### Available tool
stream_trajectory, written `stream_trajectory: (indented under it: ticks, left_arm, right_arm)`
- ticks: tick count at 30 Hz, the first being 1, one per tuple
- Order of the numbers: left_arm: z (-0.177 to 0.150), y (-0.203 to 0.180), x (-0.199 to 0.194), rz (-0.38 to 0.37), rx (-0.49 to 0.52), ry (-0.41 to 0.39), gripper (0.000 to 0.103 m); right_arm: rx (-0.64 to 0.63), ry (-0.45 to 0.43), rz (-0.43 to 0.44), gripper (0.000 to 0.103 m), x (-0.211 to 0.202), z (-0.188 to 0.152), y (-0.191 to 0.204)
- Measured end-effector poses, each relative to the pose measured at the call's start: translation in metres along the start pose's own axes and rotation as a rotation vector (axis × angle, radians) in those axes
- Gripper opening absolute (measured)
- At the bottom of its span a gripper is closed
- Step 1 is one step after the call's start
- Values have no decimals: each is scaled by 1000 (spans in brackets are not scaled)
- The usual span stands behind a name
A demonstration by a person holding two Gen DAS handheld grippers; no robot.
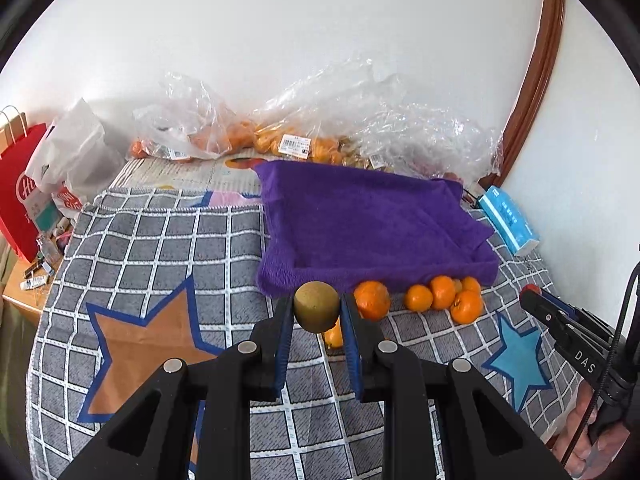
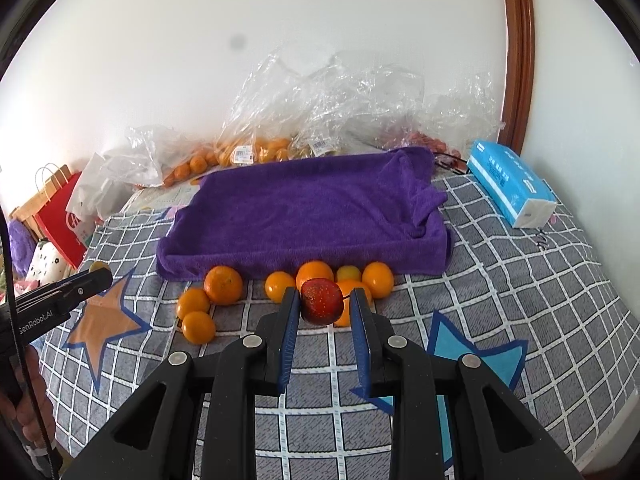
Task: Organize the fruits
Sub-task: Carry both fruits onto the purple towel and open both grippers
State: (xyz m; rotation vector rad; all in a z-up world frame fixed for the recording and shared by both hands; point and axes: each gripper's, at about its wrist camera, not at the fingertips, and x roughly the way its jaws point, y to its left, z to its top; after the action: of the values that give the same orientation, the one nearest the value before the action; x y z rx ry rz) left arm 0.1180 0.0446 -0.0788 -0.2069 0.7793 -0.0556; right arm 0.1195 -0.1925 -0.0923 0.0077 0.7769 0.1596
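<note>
My left gripper [image 1: 317,307] is shut on a brown-green kiwi [image 1: 316,306], held above the checked cloth just in front of the purple towel tray [image 1: 372,220]. My right gripper [image 2: 325,300] is shut on a small red fruit [image 2: 322,301], held over a cluster of oranges [image 2: 314,274] lying along the tray's near edge. More oranges [image 2: 223,284] lie to the left on the cloth. In the left wrist view the oranges [image 1: 442,292] sit right of the kiwi. The purple tray [image 2: 304,208] holds no fruit.
Clear plastic bags of oranges [image 1: 288,144] line the back wall. A blue tissue pack [image 2: 510,182] lies at the right. A red paper bag [image 1: 20,188] and white bags stand at the left. The other gripper [image 1: 560,320] shows at the right edge.
</note>
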Motion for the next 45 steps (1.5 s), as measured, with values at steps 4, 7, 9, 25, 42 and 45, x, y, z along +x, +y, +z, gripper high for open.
stream_trajectory:
  ticks: [4,7,9,25,42,45]
  left_arm:
    - [9,-1,-3,-3,1,-16,22]
    - [15,-2,-3,-7,7,-21,22]
    - [18,-4,-3,-7,11,-27,22]
    - [51,-10,11,-1,27,-53,22]
    - [81,-2,67,26,19,-15,22]
    - [86,-1,82,28,17,-2,22]
  right_arm:
    - [-1,-14,-7,26,0,10,0]
    - [1,-21,-5,26,0,16,1]
    - [3,-28,-3,26,0,21,1]
    - [23,-68,-30,26,11,53,-15]
    - [33,-58,-43,26,62,80,-29]
    - [38,-48,-43,26,77,84,-31]
